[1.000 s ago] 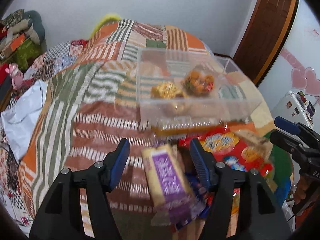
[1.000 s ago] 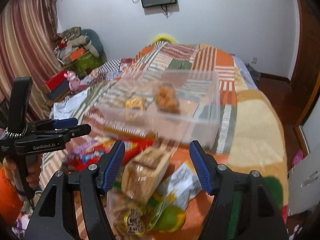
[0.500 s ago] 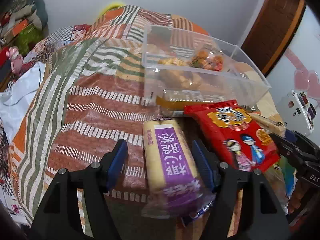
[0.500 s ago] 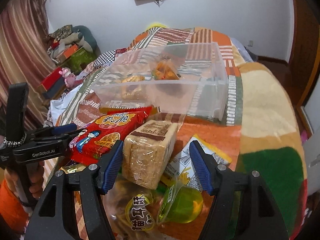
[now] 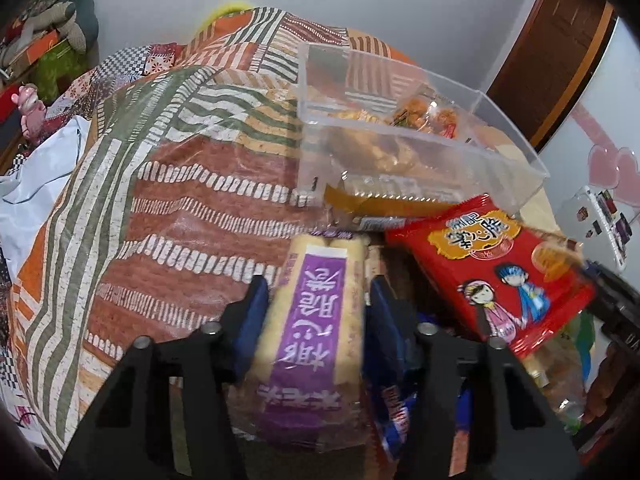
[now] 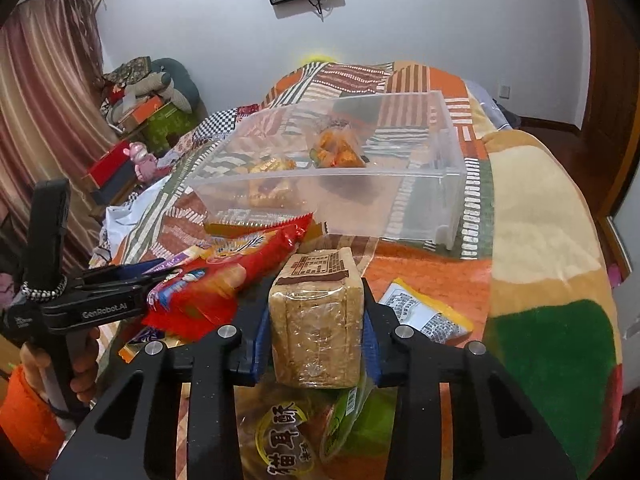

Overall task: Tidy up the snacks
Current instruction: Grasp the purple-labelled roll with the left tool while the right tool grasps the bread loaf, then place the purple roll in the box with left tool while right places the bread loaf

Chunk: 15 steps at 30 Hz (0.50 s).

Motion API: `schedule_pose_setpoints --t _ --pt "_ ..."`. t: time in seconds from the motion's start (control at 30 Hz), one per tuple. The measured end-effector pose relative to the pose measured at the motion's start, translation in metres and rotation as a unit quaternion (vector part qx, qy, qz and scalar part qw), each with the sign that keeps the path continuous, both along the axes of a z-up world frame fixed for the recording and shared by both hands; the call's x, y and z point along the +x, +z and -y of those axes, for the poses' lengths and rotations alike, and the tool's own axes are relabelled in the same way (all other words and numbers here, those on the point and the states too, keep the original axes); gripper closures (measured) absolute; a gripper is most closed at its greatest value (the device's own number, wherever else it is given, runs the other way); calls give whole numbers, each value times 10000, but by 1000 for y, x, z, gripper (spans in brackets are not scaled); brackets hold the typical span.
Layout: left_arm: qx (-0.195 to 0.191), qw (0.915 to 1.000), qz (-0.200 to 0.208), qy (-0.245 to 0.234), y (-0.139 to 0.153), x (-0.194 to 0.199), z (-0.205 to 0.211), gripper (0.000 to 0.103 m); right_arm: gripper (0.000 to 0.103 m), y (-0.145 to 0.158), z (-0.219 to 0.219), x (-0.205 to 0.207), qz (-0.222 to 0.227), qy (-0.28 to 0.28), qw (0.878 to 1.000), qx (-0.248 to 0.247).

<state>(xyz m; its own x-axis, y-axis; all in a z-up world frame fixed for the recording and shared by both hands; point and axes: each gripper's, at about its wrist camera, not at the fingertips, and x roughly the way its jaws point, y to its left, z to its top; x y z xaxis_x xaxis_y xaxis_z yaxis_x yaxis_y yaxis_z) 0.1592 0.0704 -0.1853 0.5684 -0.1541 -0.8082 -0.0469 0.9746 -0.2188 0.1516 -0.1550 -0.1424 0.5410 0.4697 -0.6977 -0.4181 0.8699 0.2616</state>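
A long pale snack pack with a purple label [image 5: 320, 276] lies on the bed in front of the clear plastic bin [image 5: 500, 152]. My left gripper [image 5: 318, 304] is closing, its blue pads pressing both sides of this pack. In the right wrist view a clear-wrapped brown loaf-like pack [image 6: 316, 280] stands between the closing jaws of my right gripper [image 6: 316, 332], and the pads touch its sides. The bin [image 6: 400, 196] holds a few orange and golden snack bags. A red cartoon packet [image 5: 492, 272] lies between the two grippers.
A patchwork quilt [image 5: 180, 200] covers the bed. A yellow packet [image 6: 428, 316], a green packet [image 6: 360, 420] and a brown-label bag [image 6: 280, 444] lie under my right gripper. A blue wrapper [image 5: 394, 412] lies beside the left one. A hand in an orange sleeve [image 6: 28, 412] holds the left gripper.
Both grippers have closed from wide open onto their packs. The left one came down onto the purple-label pack, and the bin now sits higher in both views.
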Motion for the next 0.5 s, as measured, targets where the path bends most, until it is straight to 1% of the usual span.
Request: schedule_pose_setpoints --t 0.1,0.23,0.37,0.5 --pt "-100 9999 7 -27 -4 -4 -7 56 69 5 3 -2 48 9 10000 66" --pt "47 10000 41 -9 -3 -8 -9 58 69 13 7 -5 161 1 9998 121" --pt "47 9998 159 65 7 -14 -13 58 69 22 11 -6 245 -43 9995 179" --pt "55 9993 350 110 23 -20 -13 58 69 34 17 -8 368 -105 9989 257"
